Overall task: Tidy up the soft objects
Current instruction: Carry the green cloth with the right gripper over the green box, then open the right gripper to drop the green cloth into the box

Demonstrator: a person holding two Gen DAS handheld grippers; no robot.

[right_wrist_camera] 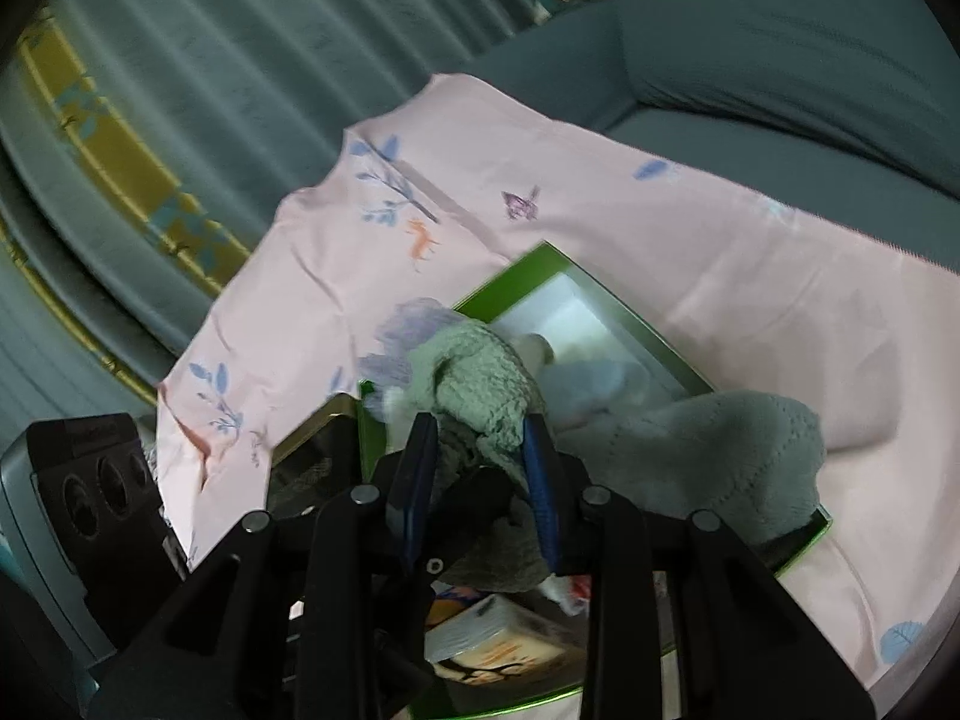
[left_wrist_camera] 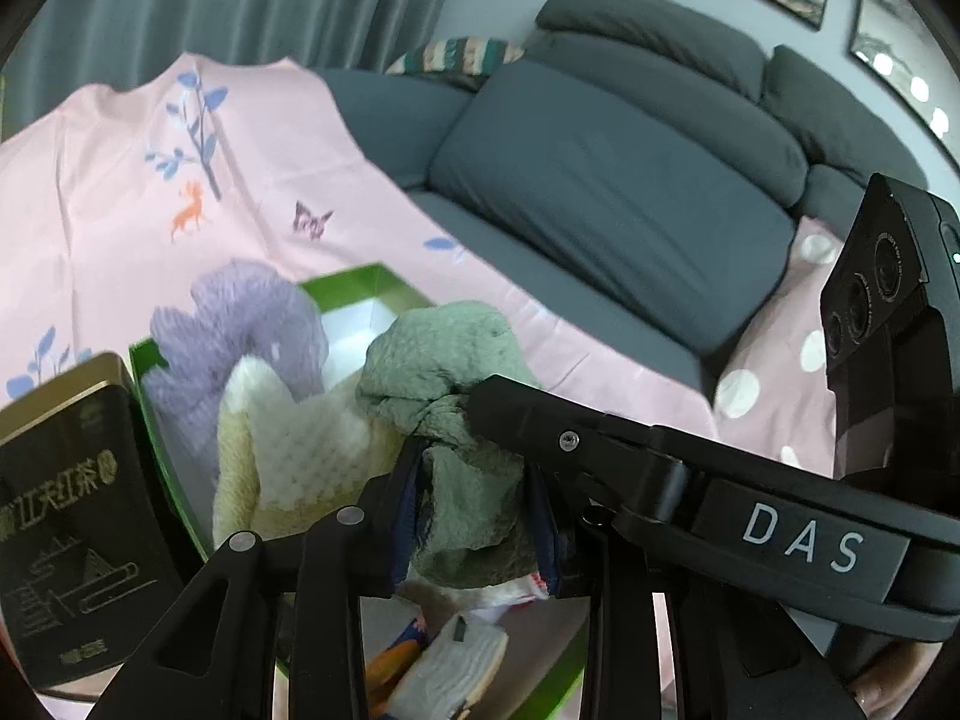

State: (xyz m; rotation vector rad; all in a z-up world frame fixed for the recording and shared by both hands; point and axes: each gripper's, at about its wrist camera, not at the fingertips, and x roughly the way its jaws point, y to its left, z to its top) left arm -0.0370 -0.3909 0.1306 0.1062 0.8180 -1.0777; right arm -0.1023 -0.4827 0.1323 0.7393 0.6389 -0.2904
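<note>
Both grippers clamp one green cloth point(left_wrist_camera: 468, 498) over the green box point(left_wrist_camera: 360, 282)
left gripper point(left_wrist_camera: 474, 510) and right gripper point(right_wrist_camera: 480, 480) angled down, jaws closed on it; purple, cream cloths: one each

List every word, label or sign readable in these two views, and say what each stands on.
"DAS": white letters on the right gripper's black body, seen from the left wrist.
"江天红茶": gold characters on the dark tin beside the green box; the first character is cut off, and the small print below is too small to read.
Right wrist view: no readable text; the printed item under the gripper is blurred.
</note>
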